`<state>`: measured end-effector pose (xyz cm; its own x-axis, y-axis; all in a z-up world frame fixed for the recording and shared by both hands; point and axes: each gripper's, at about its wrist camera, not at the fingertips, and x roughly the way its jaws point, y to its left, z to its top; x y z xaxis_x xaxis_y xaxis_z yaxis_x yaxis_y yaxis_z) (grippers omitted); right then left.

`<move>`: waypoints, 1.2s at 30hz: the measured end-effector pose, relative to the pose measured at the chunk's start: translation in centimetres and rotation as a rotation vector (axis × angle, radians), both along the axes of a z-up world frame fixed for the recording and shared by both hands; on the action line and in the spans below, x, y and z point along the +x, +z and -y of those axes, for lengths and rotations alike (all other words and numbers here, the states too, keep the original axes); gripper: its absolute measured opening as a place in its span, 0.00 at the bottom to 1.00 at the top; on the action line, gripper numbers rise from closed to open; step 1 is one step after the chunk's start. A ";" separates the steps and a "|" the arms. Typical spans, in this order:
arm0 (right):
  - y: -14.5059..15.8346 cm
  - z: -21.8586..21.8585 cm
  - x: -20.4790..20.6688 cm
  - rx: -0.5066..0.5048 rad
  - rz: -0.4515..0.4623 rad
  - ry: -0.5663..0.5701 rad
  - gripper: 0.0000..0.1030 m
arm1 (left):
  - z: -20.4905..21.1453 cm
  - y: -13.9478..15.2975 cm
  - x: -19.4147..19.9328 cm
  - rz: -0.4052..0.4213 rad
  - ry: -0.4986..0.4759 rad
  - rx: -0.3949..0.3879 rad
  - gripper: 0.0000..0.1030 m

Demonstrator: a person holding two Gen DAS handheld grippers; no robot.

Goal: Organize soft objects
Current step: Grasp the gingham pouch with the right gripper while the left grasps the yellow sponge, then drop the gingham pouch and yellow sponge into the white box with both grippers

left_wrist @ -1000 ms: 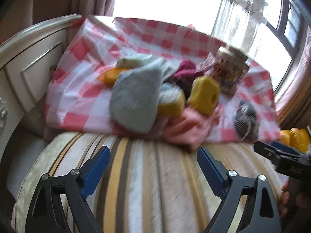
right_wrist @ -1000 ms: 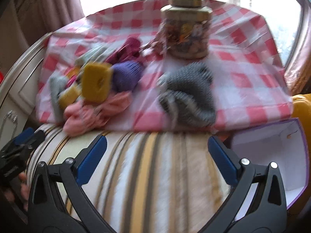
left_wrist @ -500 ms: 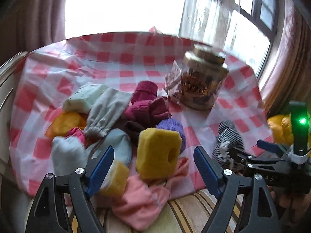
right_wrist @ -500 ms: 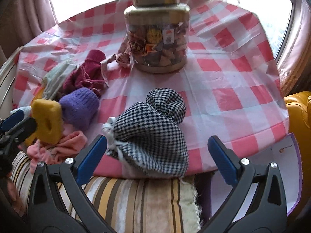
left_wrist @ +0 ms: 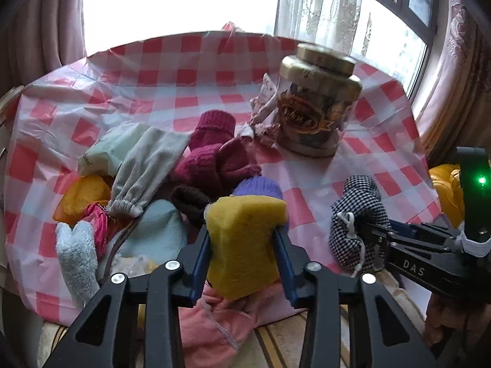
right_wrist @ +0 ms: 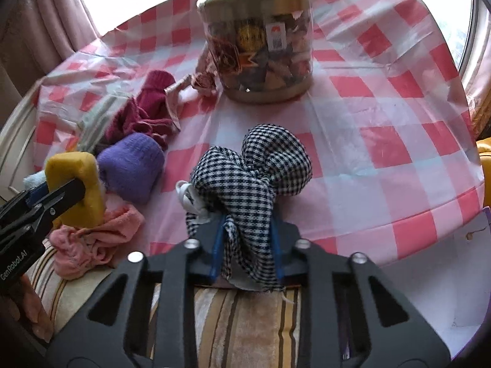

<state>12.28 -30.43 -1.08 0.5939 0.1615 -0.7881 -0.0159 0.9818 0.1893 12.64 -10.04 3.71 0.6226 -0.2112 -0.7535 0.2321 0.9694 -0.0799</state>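
My left gripper [left_wrist: 244, 245] is shut on a yellow sponge block [left_wrist: 245, 242] at the near edge of the red-checked tablecloth [left_wrist: 184, 92]; the sponge also shows in the right wrist view [right_wrist: 76, 190]. My right gripper [right_wrist: 245, 245] is shut on a black-and-white houndstooth pouch [right_wrist: 254, 178], which also shows in the left wrist view [left_wrist: 356, 224]. A pile of soft items lies left of it: maroon knit [left_wrist: 214, 156], purple knit [right_wrist: 129, 168], grey pouch [left_wrist: 144, 168], pink cloth [right_wrist: 92, 239], light blue fleece [left_wrist: 76, 257].
A large gold-lidded jar [right_wrist: 257, 36] stands behind the pouch. A striped cushion [right_wrist: 239, 316] lies below the table edge. An open white box with purple rim [right_wrist: 445, 282] sits at lower right. A yellow seat [left_wrist: 448, 190] is at far right.
Both grippers moved forward to the table edge and closed: the left on the yellow sponge, the right on the houndstooth pouch. Half a second ago both were open.
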 end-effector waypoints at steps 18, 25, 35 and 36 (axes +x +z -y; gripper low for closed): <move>4.9 10.0 -9.6 -0.033 0.112 -0.148 0.23 | 7.1 3.8 -5.6 0.008 -0.193 -0.185 0.38; 3.8 15.9 -13.0 -0.063 0.068 -0.271 0.25 | 12.4 3.7 -8.0 -0.051 -0.329 -0.238 0.39; 3.7 19.0 -15.2 -0.066 0.076 -0.344 0.68 | 17.8 2.4 -10.1 -0.148 -0.430 -0.233 0.68; 3.6 18.9 -15.1 -0.058 0.073 -0.339 0.68 | 17.8 2.3 -10.2 -0.149 -0.424 -0.224 0.68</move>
